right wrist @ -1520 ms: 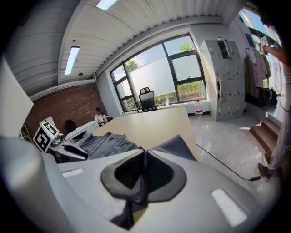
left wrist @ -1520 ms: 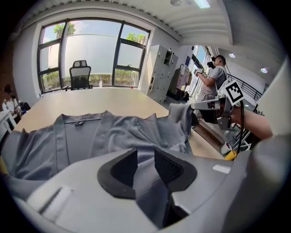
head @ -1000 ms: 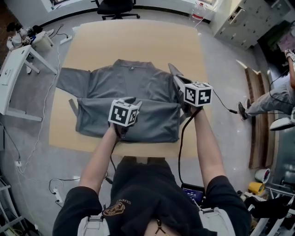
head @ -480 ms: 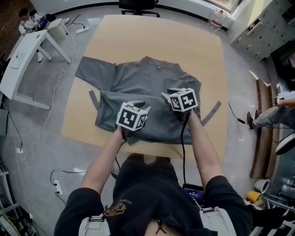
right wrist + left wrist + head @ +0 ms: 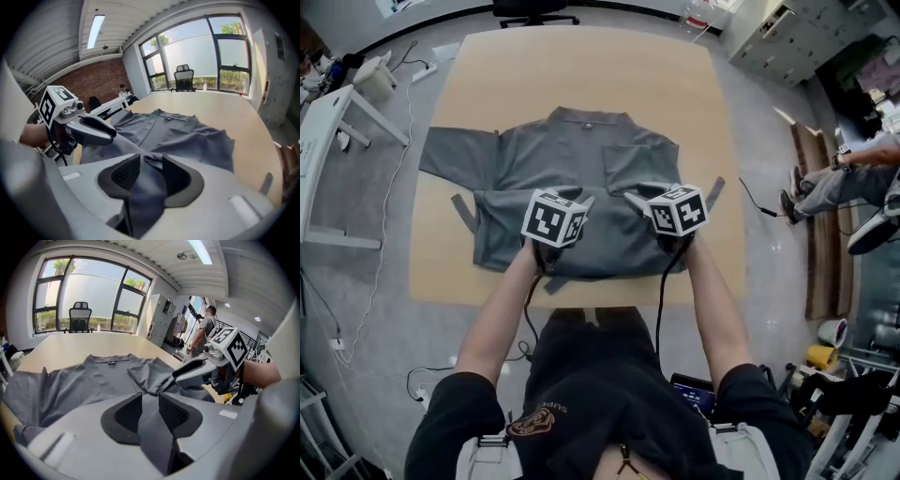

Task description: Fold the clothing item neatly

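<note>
I note 1 grey garment [image 5: 581, 173], short-sleeved, wrap-type w/ collar band [image 5: 586, 119], lying approx. centre of the wooden table [image 5: 581, 66]. Collar twd table's far edge. Lower part twd near edge, doubled up over the body. One sleeve [image 5: 455, 155] spread flat twd table's left edge. Opp. side is folded inward over the chest as a flap [image 5: 639, 159]. Tie strap [image 5: 462, 211] sticks out on left side, a 2nd strap [image 5: 713, 192] on right. Fabric lightly creased, lifted and bunched at the near fold.
</note>
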